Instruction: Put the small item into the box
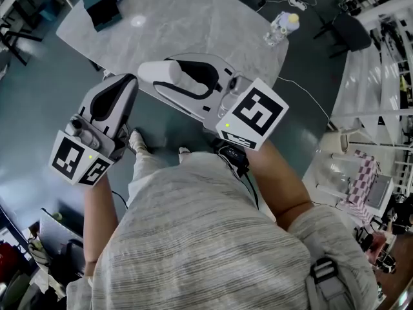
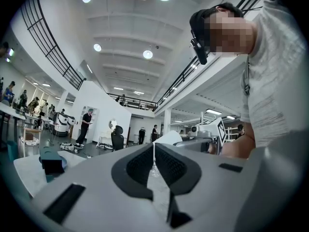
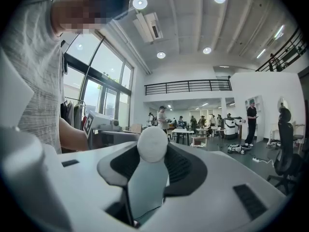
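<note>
Nearest, both forearms are bent up close to the person's torso (image 1: 213, 237), short of the tabletop (image 1: 193, 18). The left claw (image 1: 124, 88) points away from the body toward the tabletop's near left edge, its jaws pressed together with nothing between them. The right claw (image 1: 184, 77) lies turned sideways above the tabletop's near edge, pinching the small item (image 1: 160, 72), a white cylinder with a rounded end. On the tabletop's far left corner sits the dark teal box (image 1: 102, 5); at its far right edge stands a clear bottle (image 1: 282, 28).
</note>
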A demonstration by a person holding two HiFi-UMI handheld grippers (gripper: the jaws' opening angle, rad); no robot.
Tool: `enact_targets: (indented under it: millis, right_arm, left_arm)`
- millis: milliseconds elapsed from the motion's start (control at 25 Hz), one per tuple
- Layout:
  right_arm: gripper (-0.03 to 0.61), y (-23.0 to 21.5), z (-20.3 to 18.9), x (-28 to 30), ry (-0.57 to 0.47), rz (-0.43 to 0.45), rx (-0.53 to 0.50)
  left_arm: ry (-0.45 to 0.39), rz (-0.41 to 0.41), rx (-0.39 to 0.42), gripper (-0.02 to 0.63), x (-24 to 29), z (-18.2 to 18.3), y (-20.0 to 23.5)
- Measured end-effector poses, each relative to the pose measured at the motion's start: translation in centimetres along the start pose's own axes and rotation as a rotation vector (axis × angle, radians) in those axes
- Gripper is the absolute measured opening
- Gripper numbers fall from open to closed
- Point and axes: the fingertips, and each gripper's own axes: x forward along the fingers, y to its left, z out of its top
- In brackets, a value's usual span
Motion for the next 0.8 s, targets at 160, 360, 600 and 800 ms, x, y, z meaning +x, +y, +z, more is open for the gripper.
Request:
enact_targets:
  millis: [160, 360, 600, 800]
  right_arm:
    - [0.172, -0.4, -0.2, 1.1, 0.012, -0.001, -0.002]
    - [0.171, -0.9, -0.1, 2.7, 0.021, -0.003, -0.002]
    - [0.172, -1.6, 0.0, 5.3, 0.024, -0.005, -0.009]
    - [0.172, -2.7, 0.2, 7.8, 0.025, -0.023, -0.006]
  left_arm:
    - [-0.001, -0.001, -0.007, 0.025, -0.2, 0.0, 1.1]
    - [-0.003, 0.003, -0.019, 0.025, -0.6, 0.1, 2.8]
    - [-0.014, -0.006, -0.014, 0.025, -1.0, 0.7, 5.5]
    - [-0.021, -0.024, -0.013, 0.025, -1.2, 1.4, 8.2]
